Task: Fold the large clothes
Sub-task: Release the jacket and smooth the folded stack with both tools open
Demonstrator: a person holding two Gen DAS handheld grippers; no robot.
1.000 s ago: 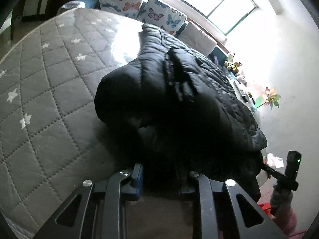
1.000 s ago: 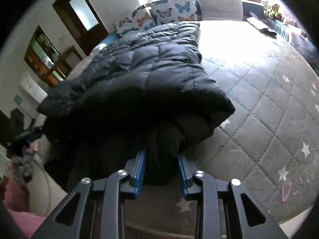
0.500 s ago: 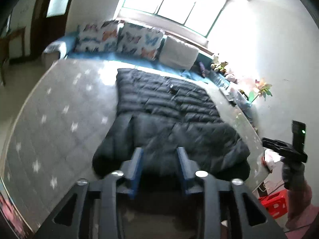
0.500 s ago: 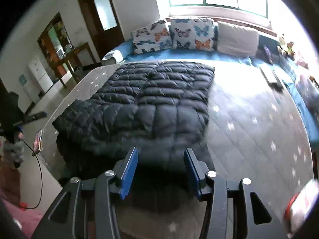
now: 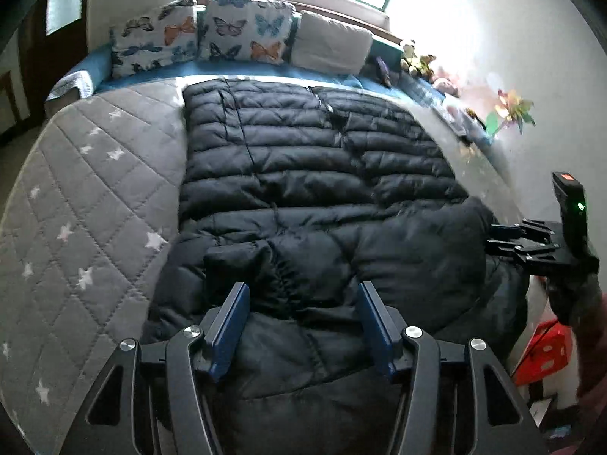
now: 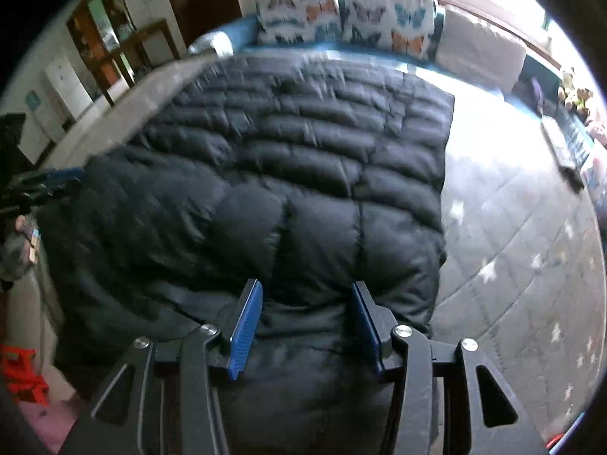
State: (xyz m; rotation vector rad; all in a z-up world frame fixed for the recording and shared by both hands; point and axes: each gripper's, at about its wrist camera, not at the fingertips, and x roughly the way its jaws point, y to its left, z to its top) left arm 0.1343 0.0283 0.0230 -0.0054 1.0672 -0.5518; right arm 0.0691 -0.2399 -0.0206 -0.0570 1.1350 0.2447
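Observation:
A large black quilted puffer coat [image 5: 315, 189] lies on the grey star-patterned mattress [image 5: 95, 197], its near end folded over itself. It also shows in the right wrist view [image 6: 288, 174]. My left gripper [image 5: 303, 303] is open and empty, raised above the coat's near folded edge. My right gripper [image 6: 305, 303] is open and empty, raised above the same near edge further right. The right gripper also shows at the right edge of the left wrist view [image 5: 531, 242].
Butterfly pillows [image 5: 212, 38] and a plain cushion [image 5: 330, 47] line the far end under the window. Toys and a pinwheel [image 5: 512, 113] sit along the right side. A red stool [image 5: 542, 352] stands on the floor. A wooden shelf [image 6: 114, 45] stands far left.
Both grippers let go of the coat's near edge, opened and pulled up and back. The lifted coat now lies flat, folded over on the mattress.

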